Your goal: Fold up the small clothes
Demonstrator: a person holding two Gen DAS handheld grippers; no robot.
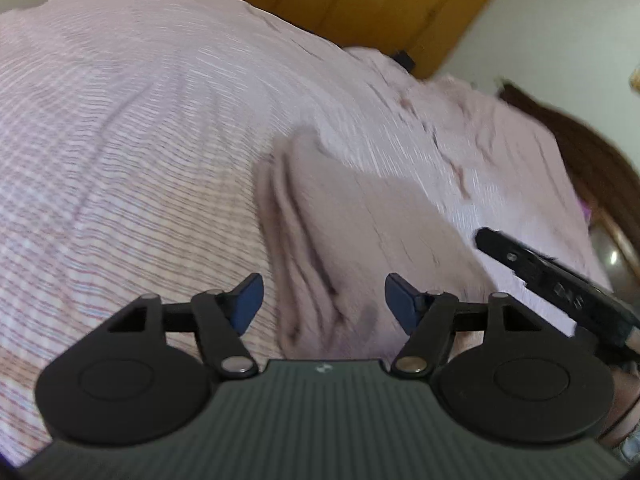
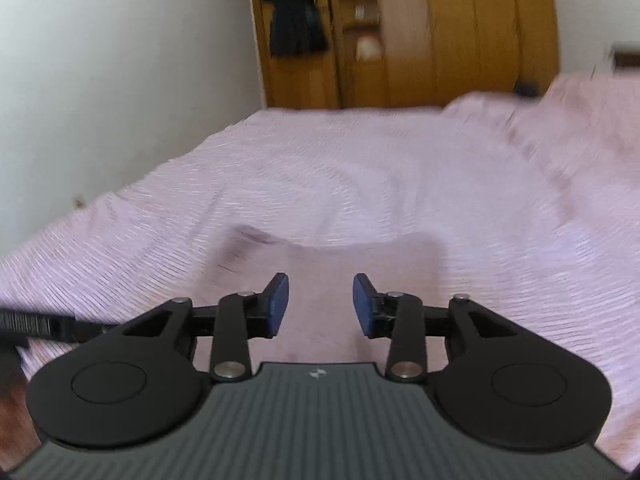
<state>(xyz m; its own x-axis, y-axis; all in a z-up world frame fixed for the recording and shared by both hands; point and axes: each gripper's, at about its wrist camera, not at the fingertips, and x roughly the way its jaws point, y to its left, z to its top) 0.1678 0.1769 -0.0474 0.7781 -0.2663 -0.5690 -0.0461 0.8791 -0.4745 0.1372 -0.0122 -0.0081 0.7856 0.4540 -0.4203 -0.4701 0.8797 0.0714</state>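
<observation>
A small dusty-pink garment (image 1: 348, 240) lies folded flat on the striped pink bedsheet (image 1: 120, 140), with bunched layers along its left edge. My left gripper (image 1: 324, 300) hovers over its near end, jaws open, nothing between the blue pads (image 1: 248, 300). The other gripper's black finger (image 1: 552, 280) juts in from the right, beside the garment. In the right wrist view the same garment (image 2: 332, 264) lies just ahead of my right gripper (image 2: 321, 304), whose jaws stand apart and hold nothing. Both views are motion-blurred.
A rumpled pink blanket (image 1: 492, 132) lies further along the bed. A wooden wardrobe (image 2: 420, 32) with a dark garment (image 2: 296, 20) hanging on it stands behind the bed. A white wall (image 2: 100, 80) runs along the bed's left side.
</observation>
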